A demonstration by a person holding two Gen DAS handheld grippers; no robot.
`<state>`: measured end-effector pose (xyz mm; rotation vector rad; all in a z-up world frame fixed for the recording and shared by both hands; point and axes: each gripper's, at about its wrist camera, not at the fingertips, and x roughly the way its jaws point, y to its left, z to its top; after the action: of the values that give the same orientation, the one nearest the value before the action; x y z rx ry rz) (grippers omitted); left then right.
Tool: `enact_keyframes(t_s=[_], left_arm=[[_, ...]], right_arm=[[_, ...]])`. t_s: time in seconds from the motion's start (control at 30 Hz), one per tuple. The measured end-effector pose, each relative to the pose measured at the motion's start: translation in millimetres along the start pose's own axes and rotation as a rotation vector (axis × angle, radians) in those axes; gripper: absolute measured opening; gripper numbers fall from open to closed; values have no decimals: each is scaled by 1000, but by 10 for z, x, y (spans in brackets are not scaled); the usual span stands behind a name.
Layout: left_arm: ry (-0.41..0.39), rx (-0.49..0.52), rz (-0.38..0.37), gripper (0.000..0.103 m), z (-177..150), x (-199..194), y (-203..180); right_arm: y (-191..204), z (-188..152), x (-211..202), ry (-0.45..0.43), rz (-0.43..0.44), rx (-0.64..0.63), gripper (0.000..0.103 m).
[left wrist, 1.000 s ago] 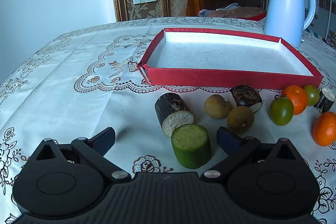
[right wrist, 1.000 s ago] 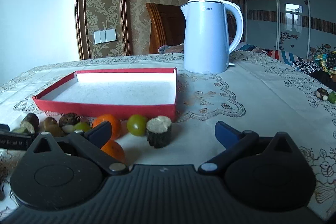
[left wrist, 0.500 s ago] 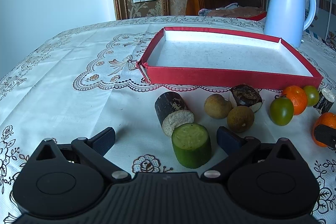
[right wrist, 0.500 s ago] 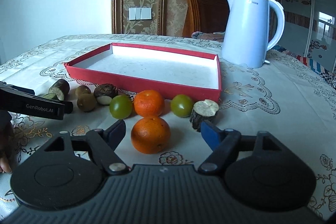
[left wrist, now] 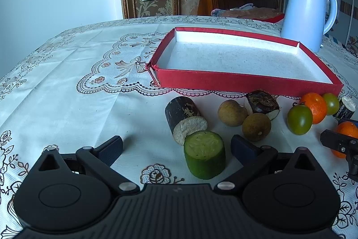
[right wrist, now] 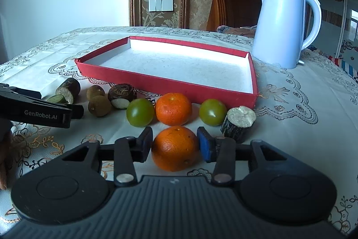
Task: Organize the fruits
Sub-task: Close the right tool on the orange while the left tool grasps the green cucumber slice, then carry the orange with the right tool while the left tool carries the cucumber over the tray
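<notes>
Fruits, loose lot: all lay on the worktop in front of the red tray; the tray itself held nothing.

Item, near orange: on the cloth, between the pads of my right hand-held gripper. Those jaws had just been closing, from wide open a second before to drawn in on both sides of the fruit. The pads stood at its flanks and seemed to touch the skin; I judged the grasp made or nearly made. The orange was not yet lifted.

Item, second orange: just behind the first, flanked by two green tomatoes.

Item, bark-skinned stub: just right of the gripped orange.

Item, two brown longans, a dark chestnut-like piece, a dark cut cylinder: further left along the tray's front wall.

Item, green cut cylinder: upright between the fingers of my left hand-held gripper, which stood wide open and touched nothing, unchanged from a second before.

Note: with the orange enclosed, I judged the first transfer into the tray ready to begin; every other piece awaited its turn.
</notes>
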<state>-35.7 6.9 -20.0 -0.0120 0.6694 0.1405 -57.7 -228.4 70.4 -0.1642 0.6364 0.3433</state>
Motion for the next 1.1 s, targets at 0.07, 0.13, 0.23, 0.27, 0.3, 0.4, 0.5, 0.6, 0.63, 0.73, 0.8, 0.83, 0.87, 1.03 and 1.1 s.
enact_keyframes(t_s=[0.07, 0.13, 0.23, 0.27, 0.3, 0.4, 0.5, 0.6, 0.63, 0.73, 0.8, 0.83, 0.87, 1.03, 1.1], left_arm=[[-2, -6, -3, 102, -2, -4, 7], [-13, -14, -8, 98, -8, -26, 18], [-23, -2, -3, 89, -32, -67, 9], [-27, 6, -12, 83, -39, -80, 2], [-28, 17, -14, 79, -46, -94, -14], [-41, 47, -25, 64, -70, -139, -61], [-46, 64, -40, 52, -79, -163, -97], [-50, 64, -74, 38, -81, -170, -99], [-52, 64, -94, 34, -83, -172, -99], [-55, 64, -98, 34, -84, -172, -102], [-53, 58, -103, 34, -81, -170, -101], [-50, 58, -107, 34, -77, -172, -101], [-49, 58, -110, 34, -73, -180, -100], [-50, 73, -129, 34, 22, -262, -119], [-69, 83, -154, 33, 104, -342, -166]], right_arm=[[-8, -5, -3, -3, 1, 3, 41], [-10, -1, -2, -3, 0, 2, 41], [-21, -1, 2, -2, 2, 9, 41], [-28, -1, 2, -2, 4, 13, 41], [-32, -1, 2, -1, 5, 15, 41], [-34, 0, 7, 0, 6, 20, 41], [-36, 1, 8, 0, 6, 21, 41], [-36, 1, 5, -1, 4, 17, 41], [-25, -1, 4, -1, 2, 12, 41], [12, -3, -4, -9, -4, -10, 41], [25, -8, -18, -17, -7, -19, 40], [20, -9, -24, -21, -6, -17, 40], [11, -8, -29, -25, -5, -13, 40], [-17, 9, -71, -45, 1, -1, 40], [-10, 37, -90, -59, -6, -10, 40]])
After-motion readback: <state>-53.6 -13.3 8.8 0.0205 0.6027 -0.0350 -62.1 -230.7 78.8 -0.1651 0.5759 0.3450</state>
